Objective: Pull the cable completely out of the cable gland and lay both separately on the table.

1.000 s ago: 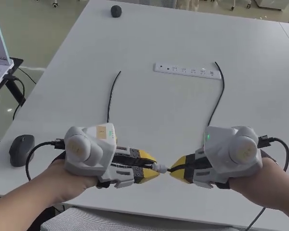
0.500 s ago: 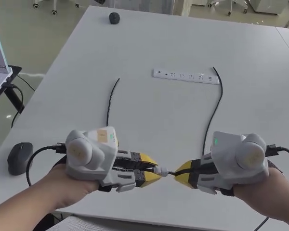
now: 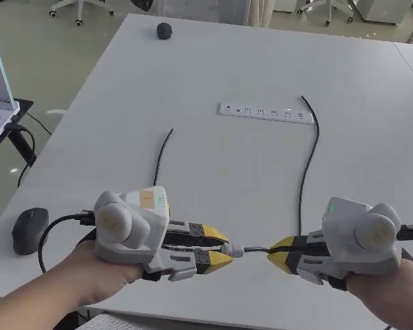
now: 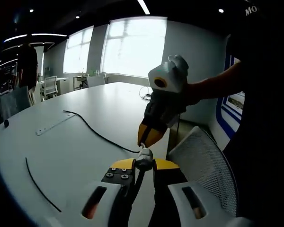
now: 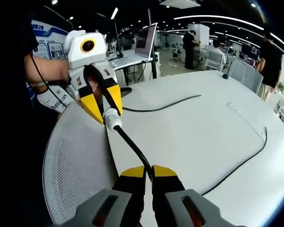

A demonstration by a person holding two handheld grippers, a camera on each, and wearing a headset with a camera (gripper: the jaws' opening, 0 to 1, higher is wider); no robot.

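Near the table's front edge, my left gripper (image 3: pixel 224 250) is shut on a small white cable gland (image 3: pixel 233 251). A short black cable (image 3: pixel 256 250) runs out of the gland to my right gripper (image 3: pixel 277 247), which is shut on it. In the right gripper view the cable (image 5: pixel 132 144) stretches from my yellow fingertips up to the gland (image 5: pixel 111 118) held between the left gripper's yellow jaws. In the left gripper view the gland (image 4: pixel 144 157) sits between my jaws, with the right gripper (image 4: pixel 145 139) just beyond it.
A white power strip (image 3: pixel 266 112) lies mid-table with a black cord (image 3: pixel 307 163) curving toward me. A loose black cable (image 3: pixel 162 152) lies to the left. A dark mouse (image 3: pixel 29 229) sits at the left edge, a small dark object (image 3: pixel 164 30) far back.
My right gripper has moved right, away from the left one, and more black cable now shows between the gland and my right jaws. The head camera has tilted.
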